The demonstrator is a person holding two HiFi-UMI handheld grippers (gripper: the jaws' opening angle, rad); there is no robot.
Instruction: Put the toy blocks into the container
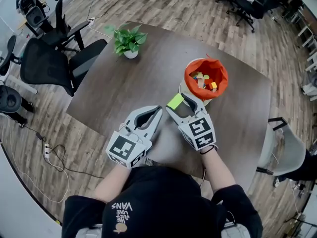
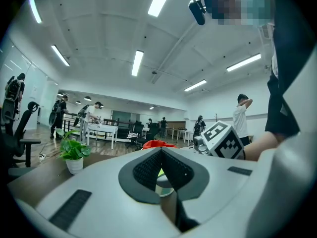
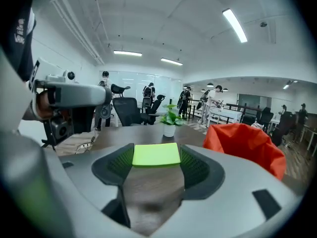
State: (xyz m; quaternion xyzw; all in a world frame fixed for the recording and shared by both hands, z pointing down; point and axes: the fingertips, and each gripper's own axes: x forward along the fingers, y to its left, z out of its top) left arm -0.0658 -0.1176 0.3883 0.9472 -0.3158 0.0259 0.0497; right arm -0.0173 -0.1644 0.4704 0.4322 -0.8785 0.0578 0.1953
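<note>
Fingers: right gripper [image 1: 177, 103] clamps green block [image 3: 156, 154]; left gripper [image 1: 157, 109] closed; dark table [image 1: 124, 83], office.

The container [image 1: 205, 78] loses part of its near base behind the right gripper [image 1: 177, 102], whose jaws cover the sides of the green block [image 3: 156, 154]. The blocks [image 1: 204, 81] inside the container are too small to tell apart. In the left gripper view only the container's red top shows over the jaws, and the far people [image 2: 62, 114] are too small to make out.
</note>
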